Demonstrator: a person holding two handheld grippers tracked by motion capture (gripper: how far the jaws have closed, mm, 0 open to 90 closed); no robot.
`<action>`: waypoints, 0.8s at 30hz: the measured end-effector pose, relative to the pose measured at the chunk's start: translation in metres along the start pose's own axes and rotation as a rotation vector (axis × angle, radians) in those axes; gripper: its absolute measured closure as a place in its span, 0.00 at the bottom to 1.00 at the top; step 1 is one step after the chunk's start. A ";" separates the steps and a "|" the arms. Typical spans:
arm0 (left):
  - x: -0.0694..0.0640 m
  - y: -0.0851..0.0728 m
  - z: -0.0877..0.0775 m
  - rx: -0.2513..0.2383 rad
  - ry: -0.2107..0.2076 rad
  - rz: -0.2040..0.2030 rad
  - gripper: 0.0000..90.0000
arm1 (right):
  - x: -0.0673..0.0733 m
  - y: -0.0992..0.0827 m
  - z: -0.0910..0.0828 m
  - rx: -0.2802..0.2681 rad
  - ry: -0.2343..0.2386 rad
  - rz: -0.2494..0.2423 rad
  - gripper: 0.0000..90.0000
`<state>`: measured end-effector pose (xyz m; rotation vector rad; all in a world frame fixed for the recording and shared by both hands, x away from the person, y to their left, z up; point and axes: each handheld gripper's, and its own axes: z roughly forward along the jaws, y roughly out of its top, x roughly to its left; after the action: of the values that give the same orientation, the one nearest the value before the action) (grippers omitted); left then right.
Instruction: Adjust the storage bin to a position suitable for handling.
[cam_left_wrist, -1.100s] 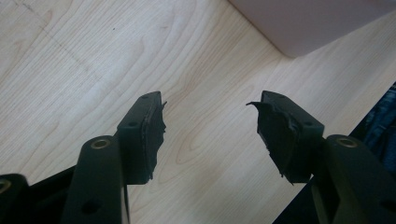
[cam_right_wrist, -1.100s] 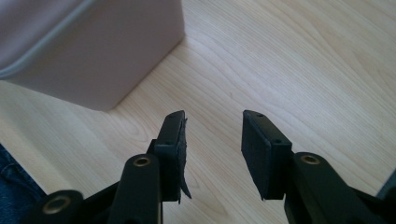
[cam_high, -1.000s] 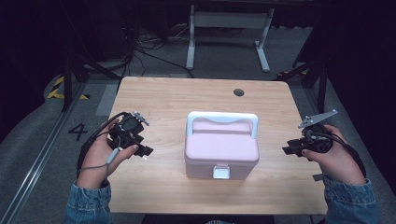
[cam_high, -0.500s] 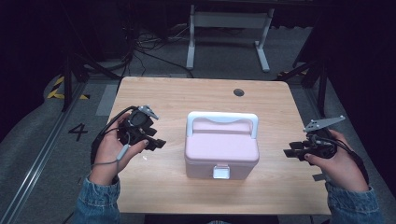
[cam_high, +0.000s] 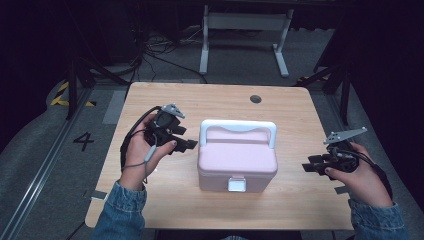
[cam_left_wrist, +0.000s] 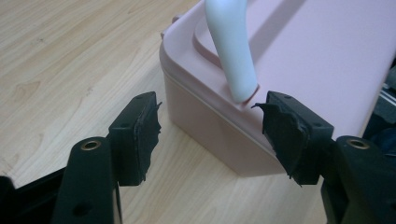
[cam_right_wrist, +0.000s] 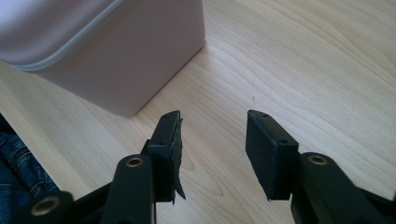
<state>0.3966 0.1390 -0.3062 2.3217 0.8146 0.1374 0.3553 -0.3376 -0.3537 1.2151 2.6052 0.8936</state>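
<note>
A pink box (cam_high: 237, 160) with a white handle (cam_high: 239, 126) and a white front latch (cam_high: 236, 184) sits mid-table. My left gripper (cam_high: 187, 145) hovers just left of it, level with the handle's left end. In the left gripper view the box's corner (cam_left_wrist: 327, 56) and the handle's foot (cam_left_wrist: 231, 51) lie just beyond the left gripper (cam_left_wrist: 210, 126). Its jaws have just been opening and press on nothing. My right gripper (cam_high: 307, 167) stays apart from the box's right side. In the right gripper view the right gripper (cam_right_wrist: 212, 140) has also just been opening, over bare wood, with the box (cam_right_wrist: 93, 51) ahead.
The wooden table (cam_high: 210, 100) has a round hole (cam_high: 255, 99) near its far edge. A white metal stand (cam_high: 245, 22) and cables lie on the floor beyond. A denim sleeve (cam_right_wrist: 14, 163) shows at the near edge.
My left hand has moved right toward the box, and its jaws stand wider. The right hand has hardly moved. The box has stayed where it was.
</note>
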 end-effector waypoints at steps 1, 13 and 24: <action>0.000 0.002 0.003 0.003 0.006 0.005 0.40 | 0.000 -0.001 0.000 0.001 -0.001 0.004 0.63; -0.001 0.013 0.030 -0.058 -0.007 -0.034 0.29 | 0.002 -0.007 0.001 -0.053 0.006 0.006 0.63; -0.004 0.019 0.047 -0.119 0.022 -0.049 0.27 | 0.003 -0.008 0.006 -0.046 0.006 -0.014 0.65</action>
<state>0.4178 0.0990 -0.3304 2.1906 0.8503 0.1855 0.3500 -0.3366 -0.3625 1.1830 2.5794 0.9506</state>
